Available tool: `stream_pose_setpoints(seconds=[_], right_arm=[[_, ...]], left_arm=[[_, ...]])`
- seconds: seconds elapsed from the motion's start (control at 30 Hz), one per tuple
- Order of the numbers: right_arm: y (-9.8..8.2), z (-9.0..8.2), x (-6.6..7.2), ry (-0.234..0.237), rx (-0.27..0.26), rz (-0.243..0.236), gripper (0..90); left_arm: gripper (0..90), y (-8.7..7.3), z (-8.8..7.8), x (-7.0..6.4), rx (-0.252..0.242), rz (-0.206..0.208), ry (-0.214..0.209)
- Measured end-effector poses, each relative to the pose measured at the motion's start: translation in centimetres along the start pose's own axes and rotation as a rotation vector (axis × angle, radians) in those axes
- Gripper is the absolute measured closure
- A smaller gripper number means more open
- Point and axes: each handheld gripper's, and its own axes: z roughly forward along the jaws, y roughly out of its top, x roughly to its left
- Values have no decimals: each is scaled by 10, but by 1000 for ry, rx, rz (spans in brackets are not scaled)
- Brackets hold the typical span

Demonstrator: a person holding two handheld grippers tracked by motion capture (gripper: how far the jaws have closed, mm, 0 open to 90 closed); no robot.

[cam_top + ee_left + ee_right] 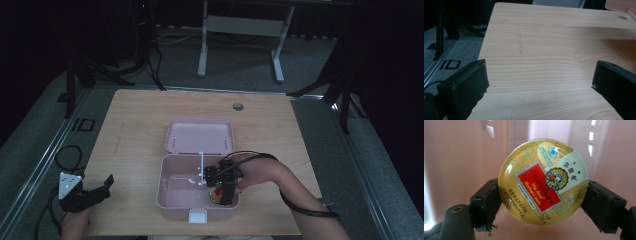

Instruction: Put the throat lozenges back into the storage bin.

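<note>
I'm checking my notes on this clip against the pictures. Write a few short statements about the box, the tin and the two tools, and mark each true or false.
1. The pink box stands open, its lid laid back on the table. True.
2. The right tool grips a round candy tin by its edges. True.
3. The tin is held over bare table, outside the box. False: it is inside the box, near the front right corner.
4. The left tool is clamped on a pen. False: its jaws stand apart over bare wood, holding nothing.
5. The left tool is at the table's front left corner, away from the box. True.
</note>
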Motion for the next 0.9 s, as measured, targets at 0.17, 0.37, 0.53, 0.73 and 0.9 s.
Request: stream_pose_setpoints(seconds=[0.17,0.37,0.53,0.73,0.9], right_arm=[[7,8,-1,-8,21,-24,201],[11,25,-5,2,72,-18,200],[14,31,-6,22,110,-17,199],[16,36,-6,42,139,-4,189],[15,34,-8,62,127,10,166]], left_arm=[[7,0,0,0,1,3,0],[7,0,0,0,1,1,1],[7,0,0,0,2,5,1],[7,0,0,0,1,2,2],[7,0,0,-1,3,6,2]])
